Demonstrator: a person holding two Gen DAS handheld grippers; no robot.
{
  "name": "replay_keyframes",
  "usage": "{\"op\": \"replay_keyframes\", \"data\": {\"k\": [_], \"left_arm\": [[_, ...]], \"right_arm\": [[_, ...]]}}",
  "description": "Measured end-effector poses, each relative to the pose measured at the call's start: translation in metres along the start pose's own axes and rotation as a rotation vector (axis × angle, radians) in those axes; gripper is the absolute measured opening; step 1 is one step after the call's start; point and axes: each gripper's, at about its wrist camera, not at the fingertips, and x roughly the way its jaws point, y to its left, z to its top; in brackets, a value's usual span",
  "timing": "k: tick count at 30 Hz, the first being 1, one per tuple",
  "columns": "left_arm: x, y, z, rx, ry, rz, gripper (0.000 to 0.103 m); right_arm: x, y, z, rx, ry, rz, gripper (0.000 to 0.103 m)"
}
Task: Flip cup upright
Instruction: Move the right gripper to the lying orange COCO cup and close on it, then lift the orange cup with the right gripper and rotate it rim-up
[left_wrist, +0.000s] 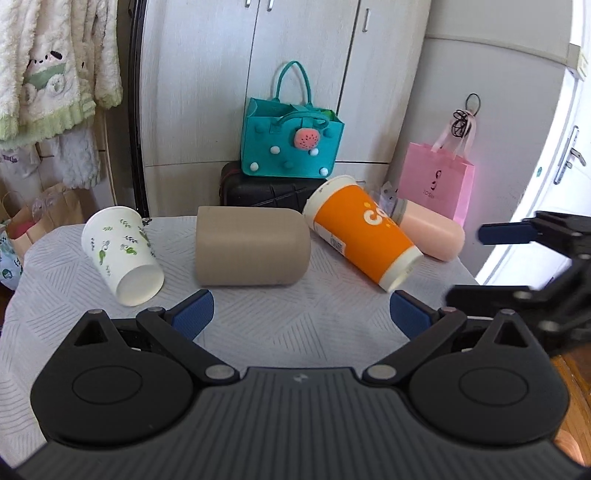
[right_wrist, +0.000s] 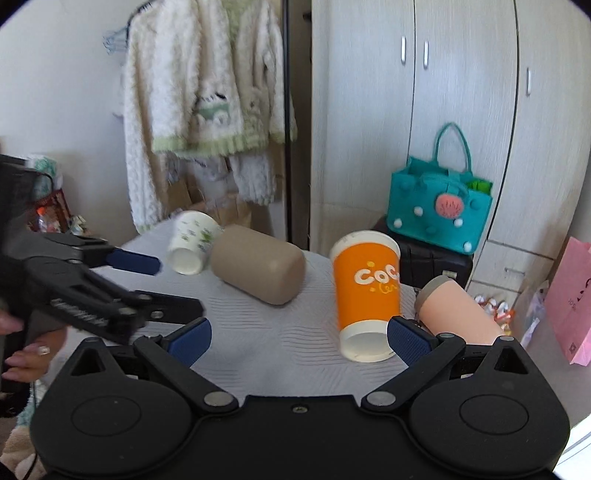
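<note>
Four cups lie tipped on their sides in a row across the small table (left_wrist: 258, 332) with its pale grey patterned cloth. Furthest left is a white paper cup printed with green leaves (left_wrist: 122, 254), its flat base turned toward the grippers. Just beside it lies a plain beige cylindrical cup (left_wrist: 251, 247), stretched sideways with its rounded end to the right. Next comes an orange paper cup with white lettering and a white rim (left_wrist: 364, 232), slanted, its base nearest the front edge of the table. A pale pink tumbler with a grey lid (left_wrist: 432, 232) lies close behind it, and the two seem to touch.

The left gripper (left_wrist: 301, 310) hovers low over the cloth in front of the beige cup, its blue-padded fingers (left_wrist: 194, 312) spread wide with nothing between them. The right gripper (right_wrist: 299, 338) is likewise wide open and empty, with the orange cup's base right by its right-hand blue pad.

Behind the table, a teal felt handbag with pom-poms (left_wrist: 291, 142) sits on a black hard case (left_wrist: 266, 188) against white wardrobe doors (left_wrist: 303, 55). A pink paper gift bag (left_wrist: 436, 181) hangs to the right, and a fluffy cream jacket with green trim (left_wrist: 48, 70) hangs at the left.
</note>
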Motion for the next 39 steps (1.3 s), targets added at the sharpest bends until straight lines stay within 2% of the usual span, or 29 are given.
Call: {"op": "replay_keyframes", "data": {"k": [4,9,14,22,24,39], "left_arm": [[0.02,0.009,0.005,-0.041,0.025,0.002,0.103],[0.035,0.024,0.004,-0.119,0.027,0.001,0.103],[0.048,0.029,0.004,-0.13,0.052,0.002,0.103],[0.051,0.037,0.002,-0.142,0.07,0.033,0.103],[0.051,0.038,0.002,-0.139,0.078,0.036,0.103],[0.033,0.036,-0.009,-0.107,0.088,0.06,0.103]], "right_arm": [[0.042,-0.019,0.007,0.006,0.066,-0.029,0.101],[0.07,-0.035,0.013,0.008,0.094,-0.034,0.098],[0.09,-0.041,0.019,-0.009,0.136,-0.049,0.096],[0.116,-0.051,0.024,0.015,0.193,-0.061,0.084],[0.12,-0.053,0.024,0.04,0.202,-0.055,0.076],[0.091,-0.036,0.02,0.045,0.19,-0.091,0.075]]}}
